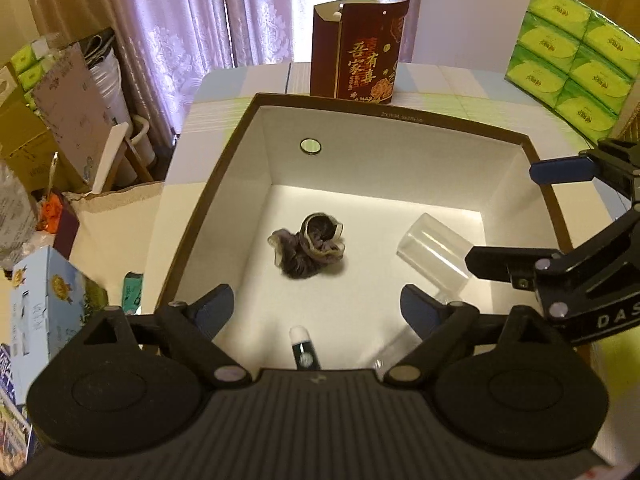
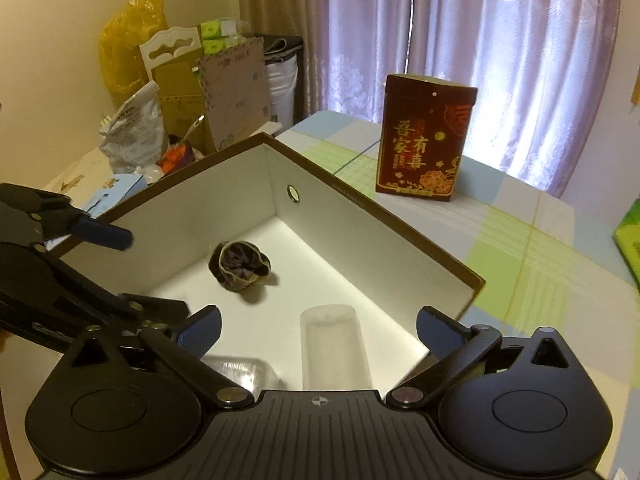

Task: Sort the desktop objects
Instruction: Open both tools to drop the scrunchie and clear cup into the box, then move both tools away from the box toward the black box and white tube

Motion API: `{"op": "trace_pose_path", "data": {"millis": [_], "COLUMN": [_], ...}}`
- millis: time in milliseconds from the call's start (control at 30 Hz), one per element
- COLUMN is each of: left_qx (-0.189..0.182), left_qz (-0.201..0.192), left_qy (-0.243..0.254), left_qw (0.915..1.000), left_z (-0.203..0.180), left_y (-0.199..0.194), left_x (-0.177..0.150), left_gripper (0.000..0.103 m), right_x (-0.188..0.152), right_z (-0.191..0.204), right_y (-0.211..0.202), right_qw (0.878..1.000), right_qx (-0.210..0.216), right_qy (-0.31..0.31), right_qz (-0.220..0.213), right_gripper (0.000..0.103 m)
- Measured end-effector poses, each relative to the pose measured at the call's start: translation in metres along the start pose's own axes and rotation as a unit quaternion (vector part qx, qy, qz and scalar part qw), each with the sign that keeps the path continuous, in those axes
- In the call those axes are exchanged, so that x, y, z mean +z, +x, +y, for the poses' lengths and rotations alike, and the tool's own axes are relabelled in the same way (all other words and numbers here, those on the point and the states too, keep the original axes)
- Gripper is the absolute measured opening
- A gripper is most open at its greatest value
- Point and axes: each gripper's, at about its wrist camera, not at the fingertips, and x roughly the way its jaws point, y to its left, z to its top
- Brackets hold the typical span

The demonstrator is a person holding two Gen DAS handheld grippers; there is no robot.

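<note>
- Both tools hang over the open box [image 1: 188, 216], nothing held. Left gripper [image 1: 316, 304] spread wide, lower centre of its view; right gripper [image 2: 318, 326] also spread, lower centre of its own view.
- Box contents: crumpled dark cloth [image 1: 308, 248] mid-floor, clear plastic cup [image 1: 434, 256] lying on its side at right centre of the left view, small white-capped tube [image 1: 302, 346] at bottom centre, partly hidden by the left tool body.
- A clear lumpy item [image 2: 240, 372] sits lower left in the right view; can't tell what it is.
- Judgement: step in hand looks like picking something out of the box, or else just released. Can't tell which.
- If the cup is next: right tool is already lined up on it. Close across the round wall, not along its length; go gently, thin plastic will flex or roll.
- Cup axis: in the right view it runs bottom-to-top of frame, far end toward the cloth. Open end: can't tell.
- Tube axis: near vertical in the left view, white cap toward the top of frame.
- Red printed carton [image 1: 360, 52] stands upright beyond the box, top centre.
</note>
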Motion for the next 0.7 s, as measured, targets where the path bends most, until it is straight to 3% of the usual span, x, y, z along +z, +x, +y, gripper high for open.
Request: {"op": "trace_pose_path", "data": {"millis": [700], "left_qx": [0.034], "left_qz": [-0.012], "left_qy": [-0.051], "left_qw": [0.9980], "left_z": [-0.010], "left_y": [-0.094], "left_x": [-0.047], "left_gripper": [0.091], "right_x": [-0.036], "right_z": [0.037], "right_y": [-0.071], "right_qw": [0.999], "right_qx": [0.014], "right_qy": [0.051], "right_qz": [-0.014], "right_gripper": [0.101]}}
